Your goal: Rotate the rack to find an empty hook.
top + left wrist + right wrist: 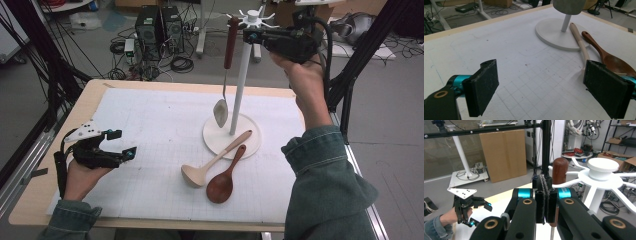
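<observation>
Metal spoon with dark brown handle [227,65] hangs upright from one arm of the white rack [241,75], bowl down, just above the rack's round base [250,142]. In the right gripper view the handle top [560,170] sits just behind the jaws, beside the rack's white hub [602,166].

Right gripper [248,35] is up at rack-top height, level, tips right next to the spoon handle. Jaws are pressed flat together, nothing between the pads. Contact with the handle: can't tell, the jaws block that spot in the right gripper view.

On the white mat [150,130]: pale wooden ladle [215,160] with its handle end resting on the base rim, bowl toward the person. Dark wooden spoon [225,177] just beside it, nearly parallel, handle tip at the base edge. Both also visible past the left jaws: ladle handle [579,41], dark spoon [607,57].

Left gripper [122,145] rests low over the mat's left side, well apart from the rack and spoons. Jaws spread wide, empty, bare mat between them. It also shows far off in the right gripper view [480,213], held in a hand with a green sleeve.
</observation>
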Action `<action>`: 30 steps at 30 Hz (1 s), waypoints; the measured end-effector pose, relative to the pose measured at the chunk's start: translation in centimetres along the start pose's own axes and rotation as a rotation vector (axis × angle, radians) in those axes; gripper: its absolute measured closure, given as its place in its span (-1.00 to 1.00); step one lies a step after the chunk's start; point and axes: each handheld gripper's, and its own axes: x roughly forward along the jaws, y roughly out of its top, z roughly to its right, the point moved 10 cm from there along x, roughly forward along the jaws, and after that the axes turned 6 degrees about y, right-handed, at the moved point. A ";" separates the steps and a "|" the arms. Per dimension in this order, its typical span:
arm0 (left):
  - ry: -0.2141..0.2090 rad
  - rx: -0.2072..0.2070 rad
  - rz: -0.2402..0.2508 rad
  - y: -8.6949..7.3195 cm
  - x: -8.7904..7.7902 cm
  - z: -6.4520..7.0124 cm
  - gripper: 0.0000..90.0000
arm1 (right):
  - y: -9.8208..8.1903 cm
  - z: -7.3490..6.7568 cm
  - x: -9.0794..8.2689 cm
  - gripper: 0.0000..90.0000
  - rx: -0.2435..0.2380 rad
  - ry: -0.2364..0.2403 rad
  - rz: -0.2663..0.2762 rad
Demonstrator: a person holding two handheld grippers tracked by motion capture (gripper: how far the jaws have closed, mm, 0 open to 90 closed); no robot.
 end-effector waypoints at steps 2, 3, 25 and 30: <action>0.002 -0.002 0.002 0.0 -0.1 0.0 -0.71 | 0.1 -0.1 0.3 1.00 0.001 -0.006 -0.004; 0.000 -0.001 0.003 0.1 -0.1 0.0 -0.71 | 0.1 -0.1 0.4 1.00 -0.003 -0.007 -0.005; -0.004 0.001 -0.009 -0.1 0.0 0.1 -0.70 | -1.4 -0.5 -2.1 1.00 -0.024 -0.008 0.003; -0.006 0.003 -0.011 -0.1 0.0 0.2 -0.70 | -2.0 -0.6 -2.5 0.99 -0.021 -0.005 0.004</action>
